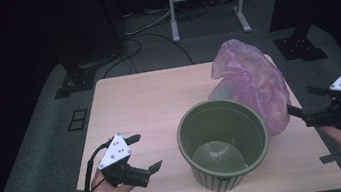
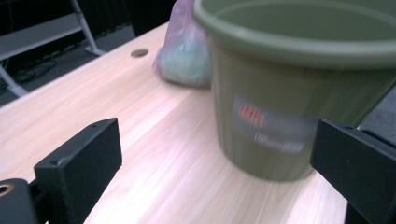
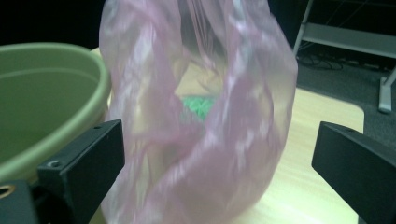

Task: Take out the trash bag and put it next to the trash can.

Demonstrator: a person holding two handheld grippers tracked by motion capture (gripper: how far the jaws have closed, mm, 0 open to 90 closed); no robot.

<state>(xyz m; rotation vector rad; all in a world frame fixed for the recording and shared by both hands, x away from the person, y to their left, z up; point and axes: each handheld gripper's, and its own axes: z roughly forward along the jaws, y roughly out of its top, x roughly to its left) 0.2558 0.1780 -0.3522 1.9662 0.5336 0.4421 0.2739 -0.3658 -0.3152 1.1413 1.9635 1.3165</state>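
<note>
Early stage as I read it: nothing gripped, nothing moved into place.

Left gripper [image 1: 139,154] sits lower left of the high view, over bare table [image 1: 139,100], jaws wide with nothing between them. It's near the pot [image 1: 223,141] but apart from it. In the left gripper view the pot [image 2: 299,88] fills the upper right, upright, label facing me, just past the jaws.

Right gripper [image 1: 303,103] is at the right edge of the high view, jaws spread wide, aimed at the bag [image 1: 252,82]. In the right gripper view the bag [image 3: 196,116] stands between the jaws, but I see no pad pressing on it, so not held. Something green shows through the film; can't tell what.

The pot is lower centre, looks empty apart from its moulded base. The pink bag stands just behind and right of it, touching or nearly touching the rim; can't tell which.

Left to do, my guess: close on the bag, steady the pot, then put the bag in or line the pot with it.
</note>
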